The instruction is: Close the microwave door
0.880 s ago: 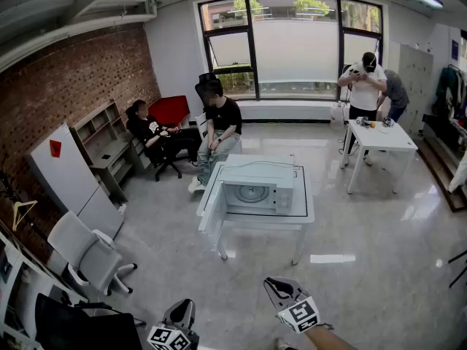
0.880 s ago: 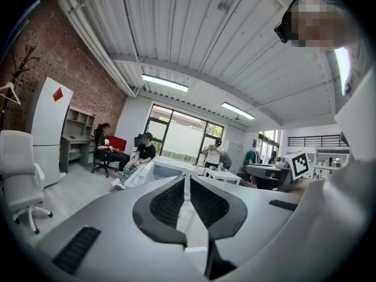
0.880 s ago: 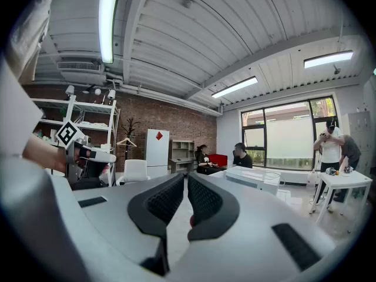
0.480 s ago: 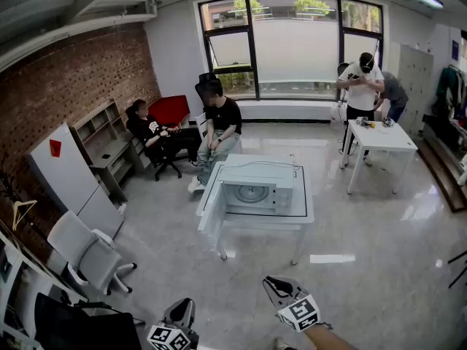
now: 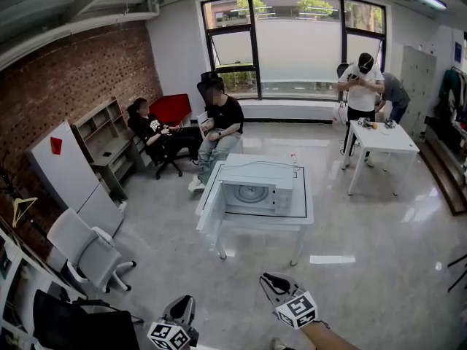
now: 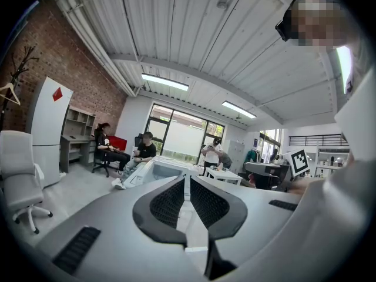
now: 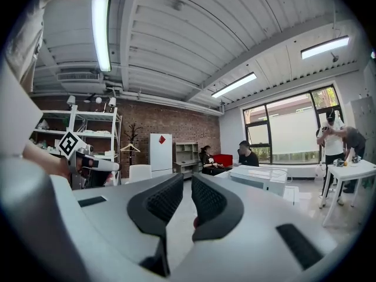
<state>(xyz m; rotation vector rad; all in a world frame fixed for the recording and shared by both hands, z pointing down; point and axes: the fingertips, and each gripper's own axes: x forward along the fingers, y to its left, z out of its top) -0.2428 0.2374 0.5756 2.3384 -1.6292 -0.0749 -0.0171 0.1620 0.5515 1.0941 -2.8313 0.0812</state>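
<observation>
**Microwave door open; both grippers well short of it, empty.**
The microwave (image 5: pixel 257 189) stands on the white table (image 5: pixel 305 219) at frame centre, and its door (image 5: pixel 210 199) hangs open on the left side. The left gripper (image 5: pixel 183 302) and right gripper (image 5: pixel 267 280) sit at the bottom edge, each with its fingers pressed nearly together on nothing. Judgement: the door is a rigid, light, hinged panel, best pushed flat on its outer face near the free edge. A hard shove may shift the oven.

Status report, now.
Left hand-held gripper shut, empty; right hand-held gripper same. Across the room, microwave on table, door open. Path looks clear.
</observation>
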